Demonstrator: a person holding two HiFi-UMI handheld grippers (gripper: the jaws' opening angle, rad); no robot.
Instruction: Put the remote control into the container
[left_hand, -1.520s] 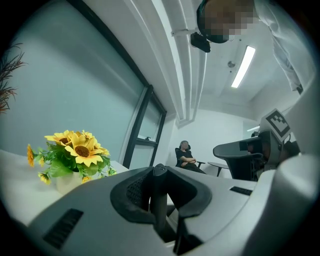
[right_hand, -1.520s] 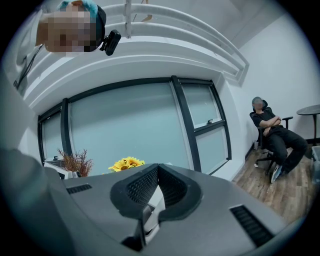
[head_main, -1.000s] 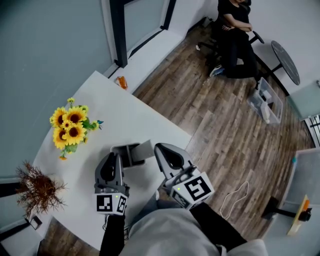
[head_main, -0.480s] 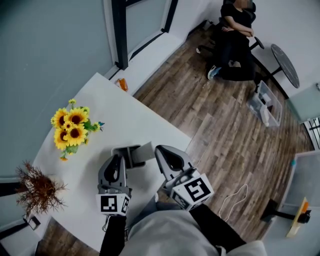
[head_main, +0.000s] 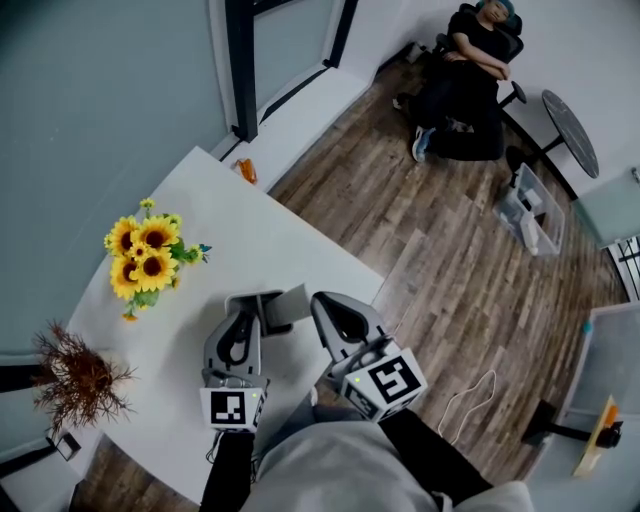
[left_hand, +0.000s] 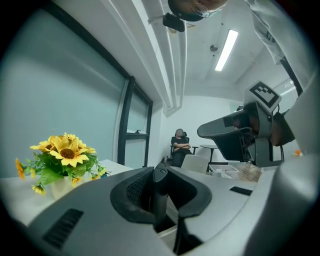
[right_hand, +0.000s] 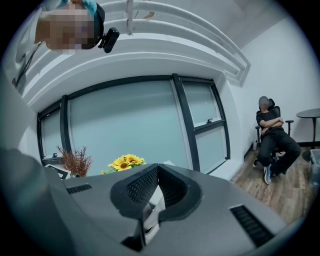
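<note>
A grey open-topped container (head_main: 268, 306) stands on the white table (head_main: 240, 235), near its front edge. My left gripper (head_main: 243, 320) hangs at the container's left side and my right gripper (head_main: 324, 303) at its right side. In the left gripper view the left gripper (left_hand: 159, 172) has its jaws pressed together with nothing between them, and the container's pale wall (left_hand: 195, 163) shows beyond. The right gripper (right_hand: 158, 170) is also shut and holds nothing. No remote control shows in any view, and the container's inside is hidden.
A vase of sunflowers (head_main: 147, 258) stands on the table's left. A dried brown plant (head_main: 75, 378) and a small dark framed object (head_main: 66, 444) sit at the near left corner. A person (head_main: 468, 75) sits on a chair across the wooden floor.
The left gripper has shifted slightly right, closer to the container. The right gripper has barely moved.
</note>
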